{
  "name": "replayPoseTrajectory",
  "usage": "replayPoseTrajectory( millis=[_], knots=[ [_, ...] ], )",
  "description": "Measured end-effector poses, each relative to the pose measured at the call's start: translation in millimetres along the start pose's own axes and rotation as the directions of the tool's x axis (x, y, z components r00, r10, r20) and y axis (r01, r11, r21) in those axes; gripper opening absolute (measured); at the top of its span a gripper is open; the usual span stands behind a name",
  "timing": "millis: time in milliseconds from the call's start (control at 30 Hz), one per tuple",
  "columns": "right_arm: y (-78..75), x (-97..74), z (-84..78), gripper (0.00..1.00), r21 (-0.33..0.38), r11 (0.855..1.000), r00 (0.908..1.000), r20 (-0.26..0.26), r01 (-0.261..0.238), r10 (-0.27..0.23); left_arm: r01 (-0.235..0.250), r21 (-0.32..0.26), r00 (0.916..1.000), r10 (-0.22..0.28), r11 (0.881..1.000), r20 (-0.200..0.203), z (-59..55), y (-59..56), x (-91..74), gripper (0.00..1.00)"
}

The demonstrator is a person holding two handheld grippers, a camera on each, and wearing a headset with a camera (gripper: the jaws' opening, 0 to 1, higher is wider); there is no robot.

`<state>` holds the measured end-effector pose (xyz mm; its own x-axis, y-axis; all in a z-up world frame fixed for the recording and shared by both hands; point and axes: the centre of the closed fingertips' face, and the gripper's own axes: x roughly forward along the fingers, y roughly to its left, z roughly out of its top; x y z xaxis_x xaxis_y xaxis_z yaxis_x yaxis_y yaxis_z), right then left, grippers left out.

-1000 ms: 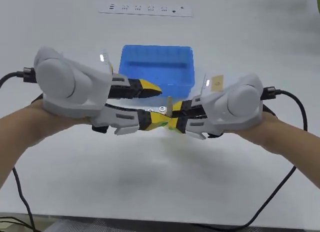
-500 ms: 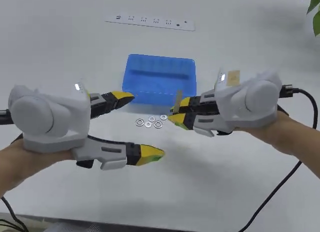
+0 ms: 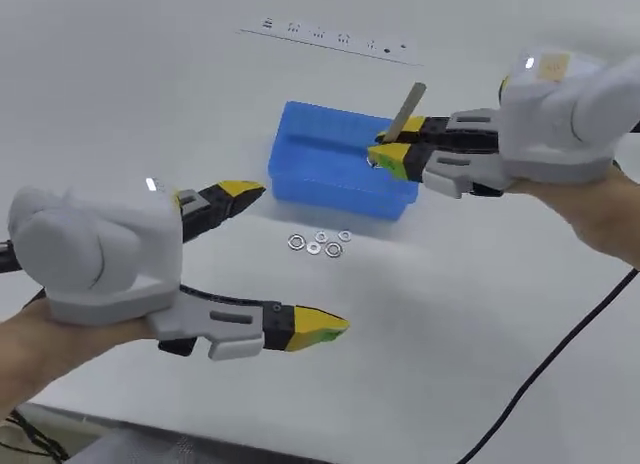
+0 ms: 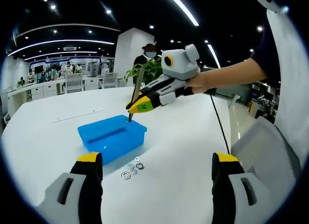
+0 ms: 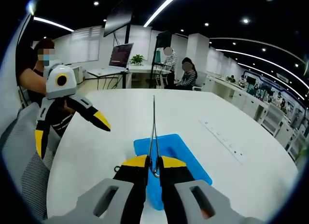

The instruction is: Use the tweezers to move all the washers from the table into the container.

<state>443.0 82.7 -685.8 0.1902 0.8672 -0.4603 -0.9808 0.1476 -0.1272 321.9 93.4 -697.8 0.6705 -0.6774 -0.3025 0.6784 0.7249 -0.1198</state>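
While the right hand-held gripper (image 3: 385,156) clamps the tweezers (image 3: 405,112) over the blue container (image 3: 330,191), the left hand-held gripper (image 3: 292,259) gapes wide. The washers (image 3: 321,244) lie on the tabletop (image 3: 450,314) just beside the container. If the tweezers twist in that clamp, they could flick washers away.

**Bright counter, bendy edges**

The head view is very bright. The white counter (image 3: 470,324) looks almost washed out, and only soft grey shadows lie on it. The white body of the right claw (image 3: 390,159) looks a bit blurry and shiny. In the left gripper view and right gripper view, long ceiling lights (image 4: 182,9) glow against a dark ceiling, and things bend round at the edges.
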Motion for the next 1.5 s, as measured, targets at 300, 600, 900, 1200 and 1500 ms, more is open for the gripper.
replayPoseTrajectory(
  millis=[300,600,900,1200,1500],
  knots=[
    [-25.7,39.7,-20.5,0.10,0.071,0.997,1.0000,-0.009,-0.001,0.002,-0.085,-0.033,0.9960,0.086,0.996,0.026,-2.2,27.4,-18.2,1.00],
    [-32.1,73.4,-51.1,0.10,0.070,0.997,0.9975,-0.061,-0.031,0.035,-0.142,-0.053,0.9899,0.142,0.988,-0.008,-18.0,40.3,-22.9,0.99],
    [-15.9,78.3,-55.6,0.10,0.007,0.997,0.9916,-0.102,-0.079,0.079,-0.172,-0.060,0.9852,0.171,0.983,-0.012,-22.1,40.7,-24.3,0.99],
    [-14.1,77.7,-54.1,0.11,-0.014,0.997,0.9905,-0.115,-0.077,0.075,-0.204,-0.066,0.9789,0.203,0.977,-0.024,-24.3,51.3,-39.0,0.97],
    [-19.2,68.7,-46.6,0.10,-0.006,0.999,0.9930,-0.106,-0.052,0.051,-0.212,-0.056,0.9773,0.211,0.976,-0.018,-16.0,54.0,-37.1,0.96]
  ],
)
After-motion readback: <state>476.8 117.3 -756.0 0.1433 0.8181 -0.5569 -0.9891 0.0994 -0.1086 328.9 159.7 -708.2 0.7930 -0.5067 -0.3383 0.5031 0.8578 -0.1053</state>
